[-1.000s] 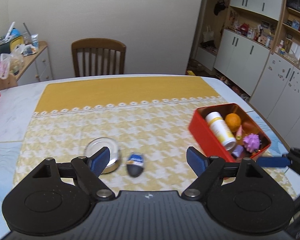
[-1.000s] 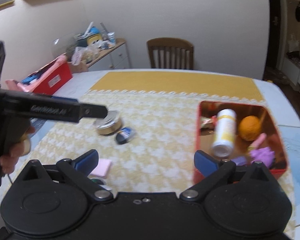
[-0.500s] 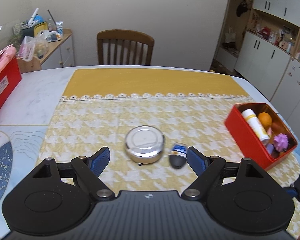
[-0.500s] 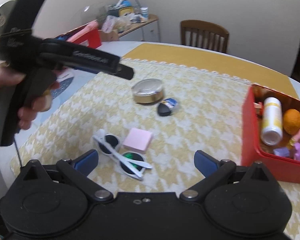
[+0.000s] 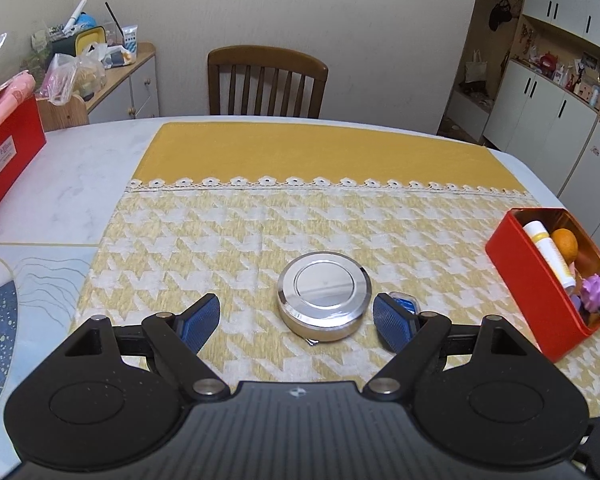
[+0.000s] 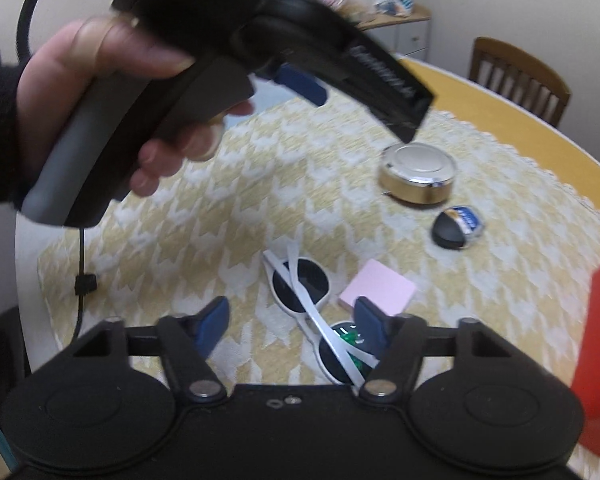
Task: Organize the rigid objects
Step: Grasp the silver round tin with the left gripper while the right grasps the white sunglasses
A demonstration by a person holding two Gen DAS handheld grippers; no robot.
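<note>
Rigid objects lie on one yellow cloth (image 5: 300,220): one red box (image 5: 532,300) at right frame holding several items, one round silver tin (image 5: 324,294) at centre, one white sunglasses (image 6: 312,300), one pink notepad (image 6: 378,290), one small dark case (image 6: 456,227). Left gripper (image 5: 296,318) stands apart around the tin, not touching. Right gripper (image 6: 292,326) is closing over the sunglasses, pads clear.

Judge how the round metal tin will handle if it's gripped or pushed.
The tin looks rigid and polished, so pads may slip on its curved wall. Low and flat-lidded, it is unlikely to tip. On the woven cloth, a push should slide it, not roll it.
</note>
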